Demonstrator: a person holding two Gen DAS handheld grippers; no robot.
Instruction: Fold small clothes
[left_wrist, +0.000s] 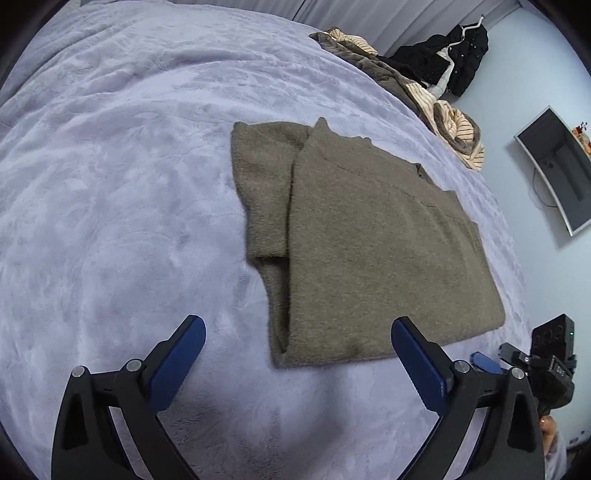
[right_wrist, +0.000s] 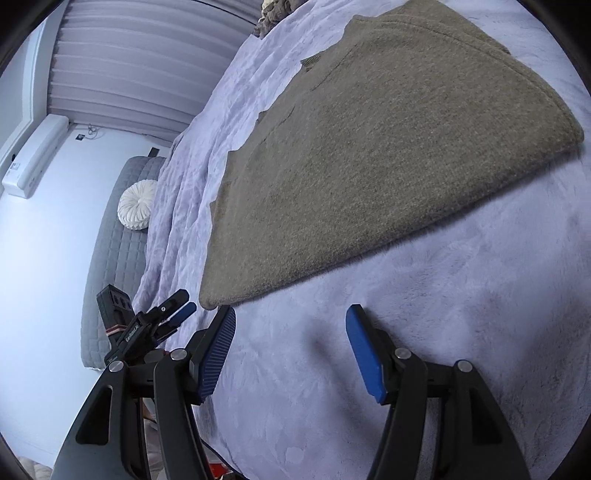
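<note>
A fuzzy olive-brown sweater (left_wrist: 354, 240) lies partly folded and flat on the lavender blanket (left_wrist: 110, 184), one side laid over the middle. My left gripper (left_wrist: 297, 328) is open and empty, just above the blanket at the sweater's near hem. My right gripper (right_wrist: 291, 317) is open and empty, near the sweater's (right_wrist: 388, 155) near corner, not touching it. The other gripper shows at the right edge of the left wrist view (left_wrist: 524, 362) and at the left of the right wrist view (right_wrist: 162, 317).
A pile of brown and striped clothes (left_wrist: 424, 92) lies at the blanket's far edge. A black garment on a hanger (left_wrist: 454, 59) and a wall screen (left_wrist: 557, 166) are beyond. A grey quilted bench with a white round cushion (right_wrist: 135, 201) stands beside the bed.
</note>
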